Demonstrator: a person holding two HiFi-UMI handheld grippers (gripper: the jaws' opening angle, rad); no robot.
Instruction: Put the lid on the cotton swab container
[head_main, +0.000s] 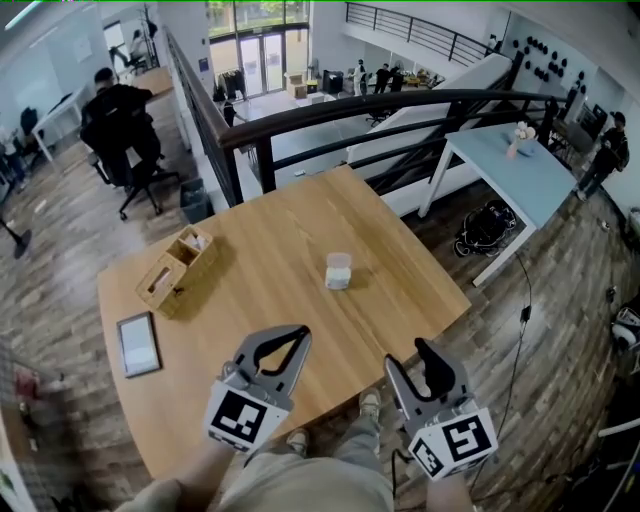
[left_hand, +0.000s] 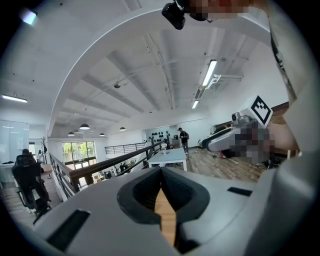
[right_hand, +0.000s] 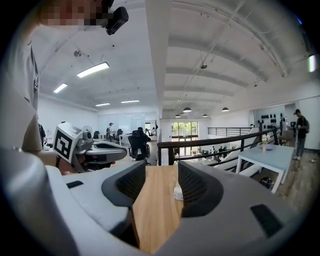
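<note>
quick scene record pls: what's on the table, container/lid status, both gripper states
table: wooden
container: white, upright, mid-table, touching nothing else
lid: none seen lying apart; can't tell if it's already on
box: wooden, left part of table
tablet: flat, near the left edge
left gripper: jaws together, empty, over the near edge
right gripper: jaws apart, empty, container far ahead of it
task: no grasp yet

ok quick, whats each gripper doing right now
Left gripper: shut, nothing held.
Right gripper: open, empty.
</note>
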